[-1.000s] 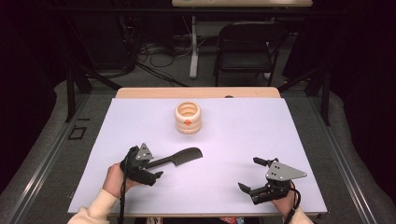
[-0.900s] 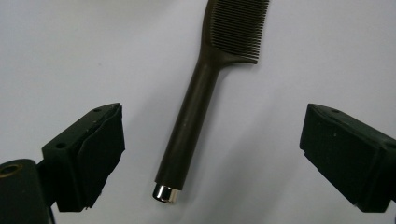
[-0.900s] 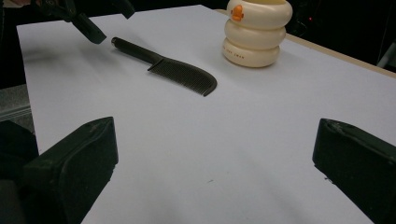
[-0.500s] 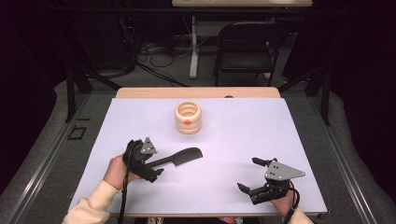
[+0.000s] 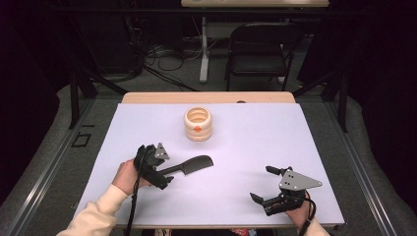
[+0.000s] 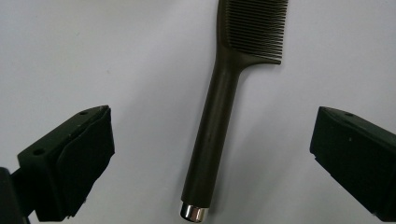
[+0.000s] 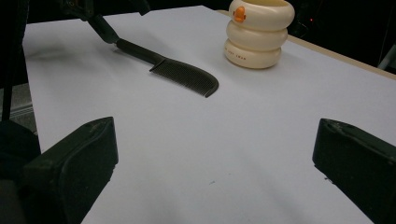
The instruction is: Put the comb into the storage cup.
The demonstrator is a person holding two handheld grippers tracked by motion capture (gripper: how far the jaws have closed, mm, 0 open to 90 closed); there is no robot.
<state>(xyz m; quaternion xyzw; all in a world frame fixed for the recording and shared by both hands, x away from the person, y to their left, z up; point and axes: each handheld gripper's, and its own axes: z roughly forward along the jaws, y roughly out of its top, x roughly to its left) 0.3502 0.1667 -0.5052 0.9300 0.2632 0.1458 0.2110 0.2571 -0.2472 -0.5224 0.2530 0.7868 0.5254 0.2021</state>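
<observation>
Comb lies free on the white surface (image 5: 295, 142)

The left hand-held gripper (image 6: 210, 154), its jaws just spread wide, straddles the black comb's (image 6: 219, 107) handle without touching; the right hand-held gripper (image 5: 268, 186) rests agape, well apart.

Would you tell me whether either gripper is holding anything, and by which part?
Nothing is held. The left gripper stands open astride the comb handle, pads clear; the right gripper is open.

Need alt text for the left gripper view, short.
A dark brown plastic comb with a silver end cap lies flat on the white table, its handle running between the two wide-open black jaws of the left gripper, which do not touch it. The comb's teeth are at the top edge.
</observation>
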